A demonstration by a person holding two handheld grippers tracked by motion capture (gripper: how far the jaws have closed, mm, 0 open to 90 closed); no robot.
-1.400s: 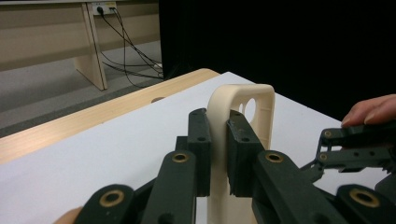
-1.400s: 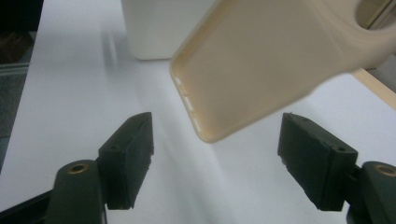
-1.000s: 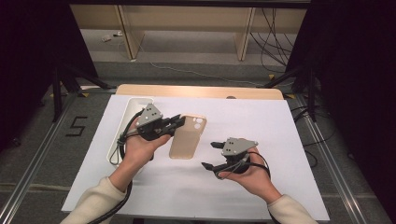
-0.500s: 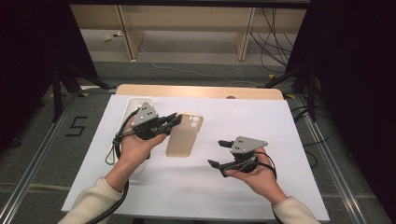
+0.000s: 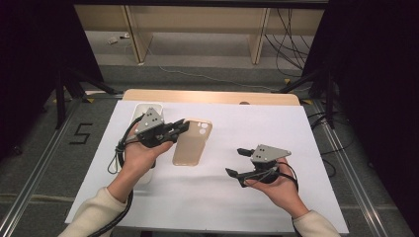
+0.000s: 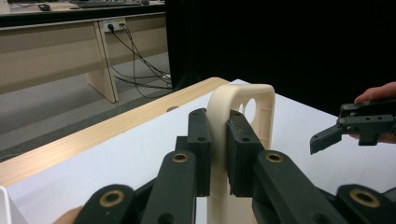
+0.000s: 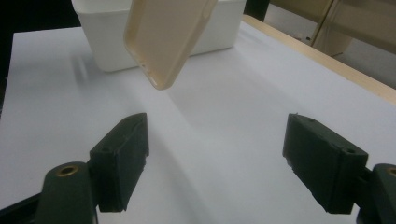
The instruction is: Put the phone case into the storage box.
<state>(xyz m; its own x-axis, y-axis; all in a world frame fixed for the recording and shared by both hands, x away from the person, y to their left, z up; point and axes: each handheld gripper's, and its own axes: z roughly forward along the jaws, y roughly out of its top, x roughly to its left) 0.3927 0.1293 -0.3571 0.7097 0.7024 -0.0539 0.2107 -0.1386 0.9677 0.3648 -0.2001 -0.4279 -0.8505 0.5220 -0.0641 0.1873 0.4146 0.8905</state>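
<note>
A beige phone case [image 5: 191, 141] is gripped by the left hand-held gripper [image 5: 179, 129], whose jaws are clamped on one long edge of the case near its camera cut-out. In the left gripper view the case [image 6: 243, 112] is seen edge-on between the two black pads, rising upright past them. The case is held clear above the white sheet [image 5: 222, 197] that covers the counter [image 5: 212, 97]; in the right gripper view its rounded lower corner [image 7: 161, 81] hangs free, with bare sheet beneath it.

The right hand-held gripper [image 5: 238, 162] is held open, nothing between its jaws, and is kept well apart from the case, nearer the person's edge of the counter. A broad stretch of bare white sheet is left between the two grippers, and in the right gripper view [image 7: 215, 163] open sheet is seen between the spread jaws and ahead of them.

A white tray [image 5: 141, 109] is found at the left part of the sheet, partly hidden under the left hand [image 5: 141, 158]; in the right gripper view its wall [image 7: 107, 42] stands just behind the hanging case. The far edge of the counter is left uncovered as a wooden strip, and the right half of the sheet is kept free up to its edge.
</note>
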